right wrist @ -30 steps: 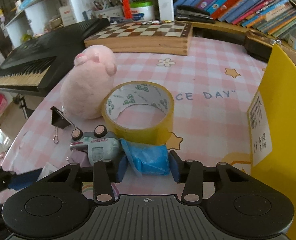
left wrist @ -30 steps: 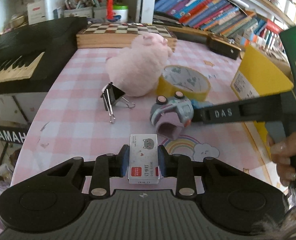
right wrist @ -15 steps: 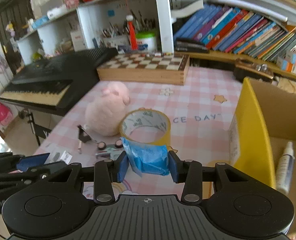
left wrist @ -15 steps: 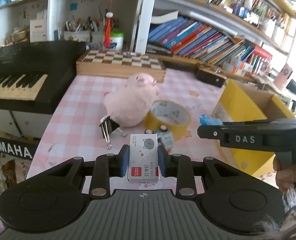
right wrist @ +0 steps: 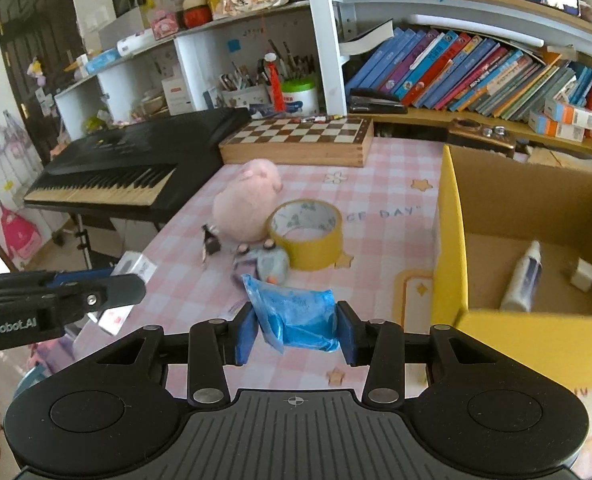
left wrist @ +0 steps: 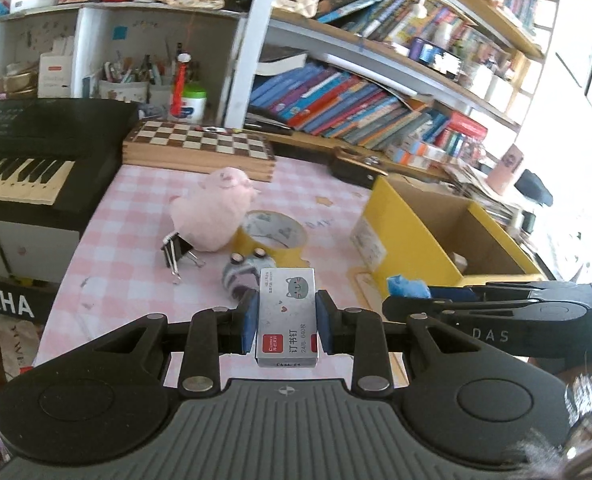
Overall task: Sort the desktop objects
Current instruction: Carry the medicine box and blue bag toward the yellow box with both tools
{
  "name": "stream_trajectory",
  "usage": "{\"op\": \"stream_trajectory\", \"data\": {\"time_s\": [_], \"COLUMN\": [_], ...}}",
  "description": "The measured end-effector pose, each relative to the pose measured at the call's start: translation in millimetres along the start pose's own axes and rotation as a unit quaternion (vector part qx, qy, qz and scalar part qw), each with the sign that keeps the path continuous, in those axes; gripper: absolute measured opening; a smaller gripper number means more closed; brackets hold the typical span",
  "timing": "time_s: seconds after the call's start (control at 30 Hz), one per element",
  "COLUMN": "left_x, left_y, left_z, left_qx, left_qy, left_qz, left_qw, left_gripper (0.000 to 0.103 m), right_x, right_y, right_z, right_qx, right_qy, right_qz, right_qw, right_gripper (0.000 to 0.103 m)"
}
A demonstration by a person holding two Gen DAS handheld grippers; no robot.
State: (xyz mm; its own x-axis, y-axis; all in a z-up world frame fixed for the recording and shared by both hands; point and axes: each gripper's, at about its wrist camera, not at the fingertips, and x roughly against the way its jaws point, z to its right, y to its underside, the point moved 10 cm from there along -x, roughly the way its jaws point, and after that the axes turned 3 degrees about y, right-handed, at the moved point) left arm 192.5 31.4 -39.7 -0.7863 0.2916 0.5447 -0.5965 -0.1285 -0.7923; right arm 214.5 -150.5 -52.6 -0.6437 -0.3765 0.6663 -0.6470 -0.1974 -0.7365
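**Both loads lifted clear of the bench**

Left wrist view: the left gripper (left wrist: 284, 320) fingers clamp the staple box (left wrist: 287, 312), now raised off the bench (left wrist: 136, 216).

Right wrist view: the right gripper (right wrist: 295, 332) fingers pinch the blue packet (right wrist: 294, 320), risen beside the yellow box (right wrist: 452, 240); dropping in looks next.

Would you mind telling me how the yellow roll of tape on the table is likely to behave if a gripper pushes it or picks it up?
The tape roll lies flat on its side on the checked tablecloth, so a push would probably slide it rather than roll it. Its wide hollow ring looks stiff and light, likely easiest to grip across the wall. It sits close against the pink plush toy, which a push may nudge.
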Motion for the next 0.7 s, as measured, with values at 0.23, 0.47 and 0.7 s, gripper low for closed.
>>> {"op": "stream_trajectory", "data": {"time_s": [0.23,0.47,0.7], "left_x": [23,42,49], "left_y": [16,31,43], "left_z": [16,31,54], "left_qx": [-0.017,-0.039,-0.065], "left_qy": [0.017,0.045,0.083], "left_qz": [-0.003,-0.012,-0.021], "left_qw": [0.9997,0.9982,0.9942], "left_gripper": [0.028,0.028,0.028], "right_x": [28,51,73], "right_y": [22,44,68], "right_z": [-11,-15,-12], "right_qx": [-0.002,-0.03,-0.049], "right_qy": [0.007,0.022,0.043], "right_qz": [0.003,0.005,0.004], "right_qw": [1.0,0.999,0.998], "right_gripper": [0.041,0.041,0.041]}}
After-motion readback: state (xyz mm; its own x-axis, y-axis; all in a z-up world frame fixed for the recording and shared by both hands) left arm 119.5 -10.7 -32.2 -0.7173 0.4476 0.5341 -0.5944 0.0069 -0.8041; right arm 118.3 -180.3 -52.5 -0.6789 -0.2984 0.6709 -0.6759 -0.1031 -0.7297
